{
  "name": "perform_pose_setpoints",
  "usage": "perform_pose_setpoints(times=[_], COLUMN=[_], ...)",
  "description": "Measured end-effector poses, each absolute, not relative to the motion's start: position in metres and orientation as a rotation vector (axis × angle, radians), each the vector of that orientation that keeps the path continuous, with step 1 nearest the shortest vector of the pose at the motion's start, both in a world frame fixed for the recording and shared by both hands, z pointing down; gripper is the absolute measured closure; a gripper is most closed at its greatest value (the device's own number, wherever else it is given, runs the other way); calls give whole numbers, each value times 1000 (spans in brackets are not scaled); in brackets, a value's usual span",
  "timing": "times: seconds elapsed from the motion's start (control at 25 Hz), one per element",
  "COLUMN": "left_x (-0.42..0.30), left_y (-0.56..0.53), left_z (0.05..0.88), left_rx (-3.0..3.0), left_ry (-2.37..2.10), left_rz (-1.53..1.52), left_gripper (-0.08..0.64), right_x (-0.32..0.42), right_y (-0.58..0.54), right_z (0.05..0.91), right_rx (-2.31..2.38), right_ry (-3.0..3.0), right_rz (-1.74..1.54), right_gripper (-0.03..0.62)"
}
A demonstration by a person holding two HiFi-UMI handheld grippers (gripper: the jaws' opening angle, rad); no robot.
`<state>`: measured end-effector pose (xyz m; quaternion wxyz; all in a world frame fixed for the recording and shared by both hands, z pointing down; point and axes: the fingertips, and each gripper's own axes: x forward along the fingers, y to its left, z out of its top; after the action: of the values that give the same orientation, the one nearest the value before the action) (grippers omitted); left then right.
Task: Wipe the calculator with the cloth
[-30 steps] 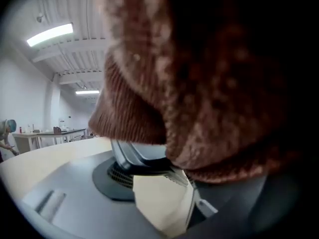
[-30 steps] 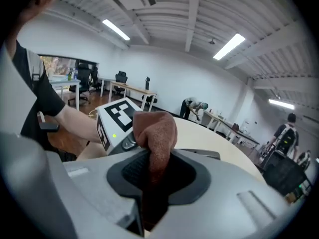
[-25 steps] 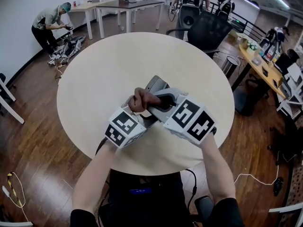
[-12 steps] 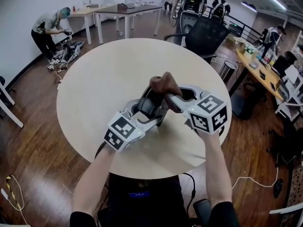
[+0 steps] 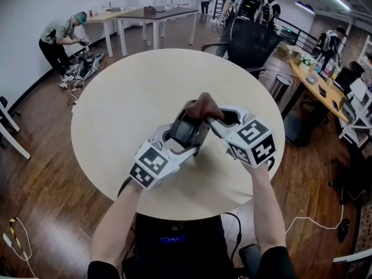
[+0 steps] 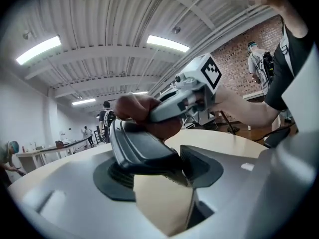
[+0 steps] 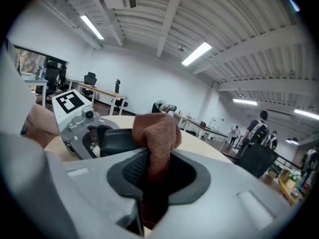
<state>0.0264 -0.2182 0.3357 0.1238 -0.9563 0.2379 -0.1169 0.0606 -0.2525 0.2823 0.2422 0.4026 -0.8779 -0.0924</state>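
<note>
Now fuzzy brown cloth (image 5: 203, 104) touches smooth dark calculator (image 5: 187, 128).

Both bare forearms are stretched forward from the bottom of the head view, the left forearm (image 5: 113, 217) angled toward the middle and the right forearm (image 5: 268, 205) running almost straight up the picture. The left gripper (image 5: 185, 133) is pointed up and to the right, close to level, with its jaws set wide apart and pressed on the sides of the calculator (image 5: 187, 127), which is gripped on edge between them. The right gripper (image 5: 210, 116) is pointed up and to the left, tipped slightly downward, with its jaws closed on the cloth (image 5: 202, 104). The two gripper tips are brought together, the cloth being laid against the calculator's far end.
</note>
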Motion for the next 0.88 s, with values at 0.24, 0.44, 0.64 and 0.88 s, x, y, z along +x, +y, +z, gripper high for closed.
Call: perform_pose_setpoints(times=[0.24, 0.44, 0.64, 0.88], left_x=[30, 33, 32, 32], left_y=[-216, -212, -211, -213], left_z=[333, 336, 335, 335], left_rx=[-2736, -2710, -2696, -2702], left_ry=[689, 671, 666, 674], left_rz=[-356, -381, -382, -387], left_gripper=[293, 318, 321, 330], right_x=[-41, -30, 2, 89], right_y=[-182, -198, -224, -278], right_z=[287, 291, 279, 266], right_rx=[668, 705, 810, 1258], right_ry=[-2407, -2394, -2463, -2392], right_rz=[-443, -408, -300, -199], right_gripper=[508, 508, 508, 508])
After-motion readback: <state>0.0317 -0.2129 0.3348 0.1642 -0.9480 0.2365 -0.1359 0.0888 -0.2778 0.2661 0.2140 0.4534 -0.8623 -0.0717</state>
